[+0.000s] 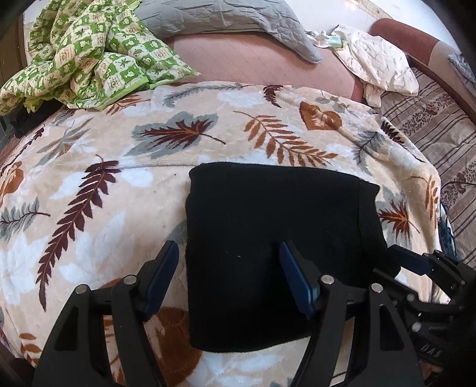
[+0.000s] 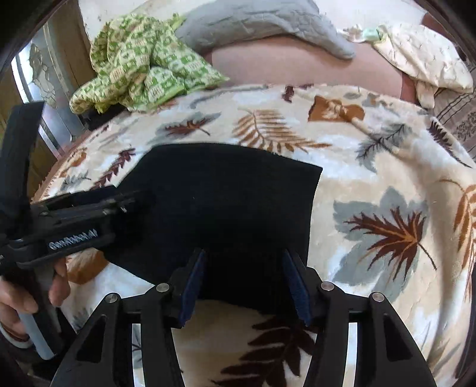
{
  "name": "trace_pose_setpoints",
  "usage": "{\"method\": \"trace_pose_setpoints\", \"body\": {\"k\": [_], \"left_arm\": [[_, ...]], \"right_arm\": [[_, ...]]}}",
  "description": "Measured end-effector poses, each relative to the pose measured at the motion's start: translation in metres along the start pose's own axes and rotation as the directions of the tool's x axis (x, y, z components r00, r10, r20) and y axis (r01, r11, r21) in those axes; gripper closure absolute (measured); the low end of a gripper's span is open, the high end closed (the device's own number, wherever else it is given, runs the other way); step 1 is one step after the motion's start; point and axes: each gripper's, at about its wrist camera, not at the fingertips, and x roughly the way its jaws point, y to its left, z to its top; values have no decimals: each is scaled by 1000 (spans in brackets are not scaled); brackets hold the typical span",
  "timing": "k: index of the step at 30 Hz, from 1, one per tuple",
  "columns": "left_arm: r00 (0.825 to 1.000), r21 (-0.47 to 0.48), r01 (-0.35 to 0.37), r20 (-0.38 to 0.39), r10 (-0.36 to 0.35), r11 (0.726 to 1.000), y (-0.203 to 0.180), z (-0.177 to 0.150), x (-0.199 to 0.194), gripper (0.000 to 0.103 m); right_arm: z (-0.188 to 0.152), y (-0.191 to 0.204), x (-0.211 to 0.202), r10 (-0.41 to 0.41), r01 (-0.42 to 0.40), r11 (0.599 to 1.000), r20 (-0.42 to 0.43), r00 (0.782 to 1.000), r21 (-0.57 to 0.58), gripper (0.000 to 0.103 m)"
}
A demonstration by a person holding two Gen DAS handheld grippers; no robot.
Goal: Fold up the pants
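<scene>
The black pants lie folded into a compact rectangle on the leaf-print blanket. They also show in the right wrist view. My left gripper is open and empty, with its jaws above the left edge of the pants. My right gripper is open and empty over the near right corner of the pants. The right gripper shows at the right edge of the left wrist view. The left gripper shows at the left of the right wrist view, held in a hand.
A green checked quilt is bunched at the back left. A grey quilted pillow and a cream printed cloth lie on the pink sheet behind. A striped floral cover lies at the right.
</scene>
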Motion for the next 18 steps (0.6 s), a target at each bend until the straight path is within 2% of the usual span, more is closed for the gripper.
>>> {"method": "trace_pose_setpoints", "body": {"k": [3,5,9,15,18], "left_arm": [[1000,-34,21,2,-20,999,4,2,-8,32],[1000,-55,28,11,-27,998,6,2,-13,28],[999,-87,39,16,-38,995,5,1,-22,24],[999,-68,51,8,-51,996,-5,-4,-29,24],[998,-62,69,17,-68,996,-8,-6,-35,23]], "right_arm": [[4,-4,-14,25,-26,999,31,999,44,47],[4,-6,-26,32,-37,997,68,997,66,37],[1,-11,-34,26,-33,996,89,996,84,34],[-1,-16,-46,23,-35,993,110,994,115,33],[0,-17,-51,14,-29,992,122,992,125,24]]}}
